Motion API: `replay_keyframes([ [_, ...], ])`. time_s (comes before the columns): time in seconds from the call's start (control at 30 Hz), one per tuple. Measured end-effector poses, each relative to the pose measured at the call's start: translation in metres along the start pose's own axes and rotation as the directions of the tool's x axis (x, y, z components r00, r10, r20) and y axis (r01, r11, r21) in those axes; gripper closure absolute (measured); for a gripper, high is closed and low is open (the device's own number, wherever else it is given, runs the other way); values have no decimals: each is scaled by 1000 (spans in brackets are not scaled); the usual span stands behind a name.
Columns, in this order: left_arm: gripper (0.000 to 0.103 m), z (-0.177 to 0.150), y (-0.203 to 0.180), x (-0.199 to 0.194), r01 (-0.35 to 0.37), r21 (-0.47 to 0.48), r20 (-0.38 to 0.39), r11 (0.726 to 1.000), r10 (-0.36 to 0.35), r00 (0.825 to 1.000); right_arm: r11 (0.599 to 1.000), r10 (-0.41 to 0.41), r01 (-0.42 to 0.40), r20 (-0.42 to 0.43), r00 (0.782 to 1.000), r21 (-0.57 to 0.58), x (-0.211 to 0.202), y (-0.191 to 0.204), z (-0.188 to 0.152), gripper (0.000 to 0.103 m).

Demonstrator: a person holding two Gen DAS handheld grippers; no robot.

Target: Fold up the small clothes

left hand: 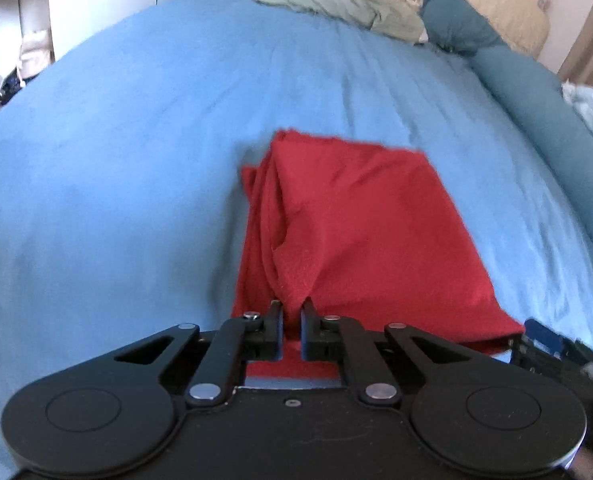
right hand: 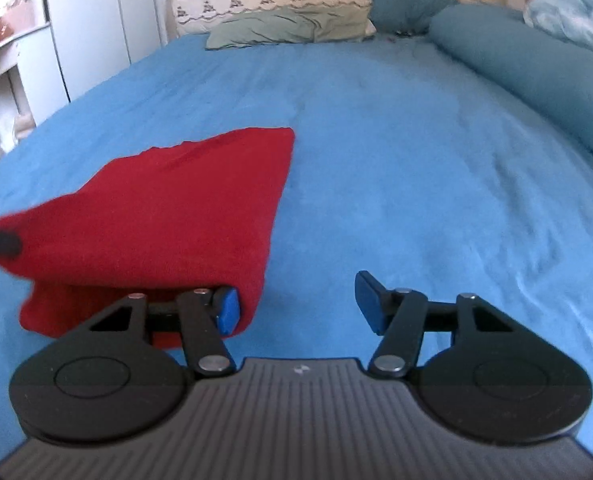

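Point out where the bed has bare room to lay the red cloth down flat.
Bare sheet spans from the red cloth to the bolster, and left of the cloth to the bed's edge. The head end is crowded: green pillow, teal pillow.

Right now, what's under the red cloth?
The blue bedsheet shows all around the red cloth. The left gripper pinches its near edge, lifting it; more red layers show beneath there. Anything under the flat part is covered.
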State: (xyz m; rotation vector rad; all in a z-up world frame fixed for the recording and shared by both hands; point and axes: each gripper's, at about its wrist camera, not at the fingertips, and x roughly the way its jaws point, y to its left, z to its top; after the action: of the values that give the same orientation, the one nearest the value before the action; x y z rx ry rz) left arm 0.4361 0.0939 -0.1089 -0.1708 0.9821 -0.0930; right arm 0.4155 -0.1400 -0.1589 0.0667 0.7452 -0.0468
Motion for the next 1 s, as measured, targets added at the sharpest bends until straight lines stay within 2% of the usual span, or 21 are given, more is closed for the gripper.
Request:
replay_keyframes([
  [0.13,93,-26,5,29,-80,-5,-62,997,79,995,997,27,-33,-98,995,-68,23,-2,-18,29],
  [0.23,87,-32,11,37,-91,-14,-49,996,90,995,991,44,-55,-88,995,-126,23,-1,-20,27],
  [0.3,86,-31,7,36,-96,13,-44,995,97,994,987,65,-78,-93,994,-144,22,-2,-18,27],
  [0.33,83,-31,6,33,-100,29,-37,995,101,994,985,78,-92,-100,992,-144,22,-4,-17,27],
  [0.4,64,-32,3,28,-146,84,-26,986,149,988,982,103,-121,-122,987,-148,21,-6,-14,26],
  [0.43,49,-32,2,27,-188,108,-28,976,192,981,979,114,-135,-139,984,-151,20,-8,-12,25],
  [0.47,45,-31,4,25,-236,130,-34,963,242,970,977,122,-148,-162,979,-156,19,-9,-11,21],
  [0.5,45,-29,6,24,-252,132,-41,959,259,965,974,121,-154,-192,974,-164,19,-13,-9,16],
  [0.53,45,-26,10,20,-249,121,-47,961,256,966,973,111,-150,-217,970,-173,17,-15,-8,15],
  [0.6,45,-16,18,11,-297,119,-49,947,305,951,974,115,-158,-245,963,-162,8,-22,0,15],
  [0.63,43,-10,21,4,-305,124,-40,944,311,949,974,133,-173,-249,959,-149,2,-27,6,15],
  [0.7,32,10,24,-11,-270,122,-12,955,273,962,971,171,-205,-241,955,-125,-11,-35,23,8],
  [0.77,5,31,24,-19,-208,114,3,971,209,978,966,205,-235,-234,951,-108,-18,-39,42,0],
  [0.8,1,42,24,-20,-170,112,8,979,171,985,963,225,-252,-234,946,-93,-19,-40,53,0],
  [0.87,1,60,22,-13,-104,105,-3,989,105,994,956,275,-291,-236,932,-33,-12,-44,75,0],
  [0.93,1,74,23,8,-27,86,-55,996,31,998,943,331,-330,-259,907,50,3,-47,90,0],
  [1.0,2,82,24,30,23,66,-89,998,-17,996,918,395,-361,-292,871,165,28,-49,103,0],
])
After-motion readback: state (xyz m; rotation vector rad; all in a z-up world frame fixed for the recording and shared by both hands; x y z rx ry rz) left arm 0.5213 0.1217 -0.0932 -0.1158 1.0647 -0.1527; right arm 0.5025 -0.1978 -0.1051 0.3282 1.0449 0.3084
